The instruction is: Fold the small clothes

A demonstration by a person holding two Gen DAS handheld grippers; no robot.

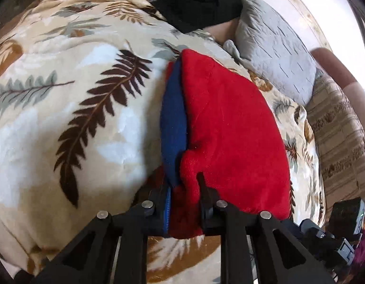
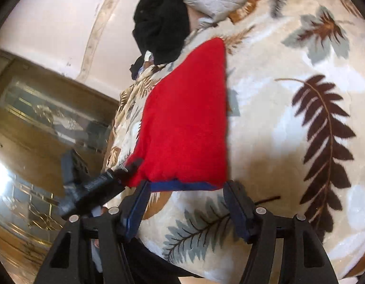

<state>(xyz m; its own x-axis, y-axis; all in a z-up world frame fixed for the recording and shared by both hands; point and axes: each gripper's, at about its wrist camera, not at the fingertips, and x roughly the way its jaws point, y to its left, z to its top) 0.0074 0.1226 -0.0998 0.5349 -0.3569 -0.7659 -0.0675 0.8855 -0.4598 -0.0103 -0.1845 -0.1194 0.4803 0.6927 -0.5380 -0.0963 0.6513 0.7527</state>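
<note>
fuzzy red fleece garment (image 1: 229, 127) on plush blanket (image 1: 64, 118) (matt)

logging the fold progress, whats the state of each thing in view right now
red fleece garment: folded over, lying on the blanket, blue edge showing
left gripper: shut on the garment's near corner
right gripper: open, nothing between its fingers
black clothes: crumpled, unfolded
grey pillow: lying at the bed's edge

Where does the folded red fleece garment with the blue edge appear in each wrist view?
Left wrist: red fleece garment at centre right, its near corner pinched in the left gripper.
Right wrist: left of centre, beyond the open right gripper.
Shared landmark: black cloth pile.
</note>
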